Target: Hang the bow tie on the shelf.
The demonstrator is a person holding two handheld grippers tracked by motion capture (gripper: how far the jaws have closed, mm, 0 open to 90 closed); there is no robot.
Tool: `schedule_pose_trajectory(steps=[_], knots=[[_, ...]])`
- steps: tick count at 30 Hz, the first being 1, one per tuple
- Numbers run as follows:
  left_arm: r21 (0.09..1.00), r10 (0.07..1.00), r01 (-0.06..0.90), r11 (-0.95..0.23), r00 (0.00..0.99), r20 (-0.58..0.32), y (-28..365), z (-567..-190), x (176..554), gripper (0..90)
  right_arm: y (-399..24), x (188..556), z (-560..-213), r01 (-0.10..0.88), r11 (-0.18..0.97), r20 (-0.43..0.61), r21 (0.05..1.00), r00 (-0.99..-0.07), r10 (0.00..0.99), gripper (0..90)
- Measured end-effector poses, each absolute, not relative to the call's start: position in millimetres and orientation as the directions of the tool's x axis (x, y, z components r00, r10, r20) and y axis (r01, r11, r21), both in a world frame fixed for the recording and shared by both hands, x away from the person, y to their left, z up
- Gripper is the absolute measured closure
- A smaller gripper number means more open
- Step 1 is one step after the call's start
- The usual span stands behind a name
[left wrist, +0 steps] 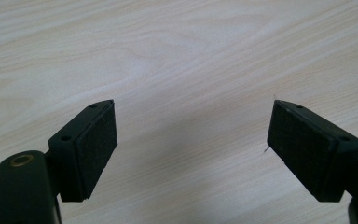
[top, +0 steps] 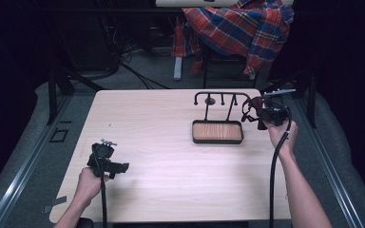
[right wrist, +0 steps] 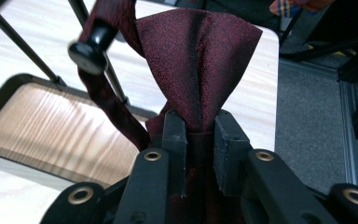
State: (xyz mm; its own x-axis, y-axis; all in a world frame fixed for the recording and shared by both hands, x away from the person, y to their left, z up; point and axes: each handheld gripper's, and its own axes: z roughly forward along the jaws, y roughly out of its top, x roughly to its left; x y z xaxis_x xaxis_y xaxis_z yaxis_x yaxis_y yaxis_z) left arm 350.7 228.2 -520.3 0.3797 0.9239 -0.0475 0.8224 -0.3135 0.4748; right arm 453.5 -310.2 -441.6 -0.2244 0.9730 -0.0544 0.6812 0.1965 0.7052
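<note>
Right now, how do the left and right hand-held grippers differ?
The left hand-held gripper has its jaws wide apart with nothing between them; the right hand-held gripper is clamped on a dark red bow tie. The left sits low over bare table near the person; the right is farther off, beside the black stand above the tray. Both are black, with trailing cables.

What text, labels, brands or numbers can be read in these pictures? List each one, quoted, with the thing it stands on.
There is none to read.
The table, the rack's tray, the dark red bow tie and the plaid cloth carry no print.
The left gripper and right gripper show no marking on their pads or bodies.
</note>
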Motion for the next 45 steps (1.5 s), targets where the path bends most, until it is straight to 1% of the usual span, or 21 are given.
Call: schedule_pose_trajectory(steps=[6,14,16,23,32,33,38,45], knots=[[0.467,0.921,0.823,-0.323,0.388,-0.045,227,-521,351,16.0,-309,455,-447,0.695,0.2,-0.053,0.691,-0.227,0.972,76.9],[0.475,0.927,0.825,-0.306,0.372,-0.05,230,-520,349,16.0,-309,456,-451,0.704,0.194,-0.036,0.683,-0.233,0.972,76.7],[0.476,0.925,0.822,-0.313,0.378,-0.045,228,-519,350,15.9,-309,455,-454,0.712,0.167,0.014,0.682,-0.241,0.97,76.7],[0.478,0.916,0.812,-0.334,0.398,-0.038,223,-518,349,16.0,-308,453,-458,0.725,0.162,0.027,0.67,-0.243,0.97,76.4],[0.482,0.922,0.815,-0.323,0.386,-0.036,226,-518,349,15.9,-308,459,-468,0.744,0.152,0.078,0.651,-0.265,0.961,75.9],[0.481,0.921,0.814,-0.324,0.388,-0.035,226,-518,349,15.9,-308,461,-470,0.752,0.141,0.1,0.644,-0.266,0.959,75.4],[0.48,0.924,0.818,-0.318,0.381,-0.038,228,-518,348,15.9,-307,464,-475,0.765,0.13,0.135,0.631,-0.274,0.952,74.2],[0.48,0.923,0.817,-0.32,0.384,-0.039,228,-518,347,15.9,-301,466,-480,0.77,0.142,0.145,0.622,-0.292,0.945,72.3]])
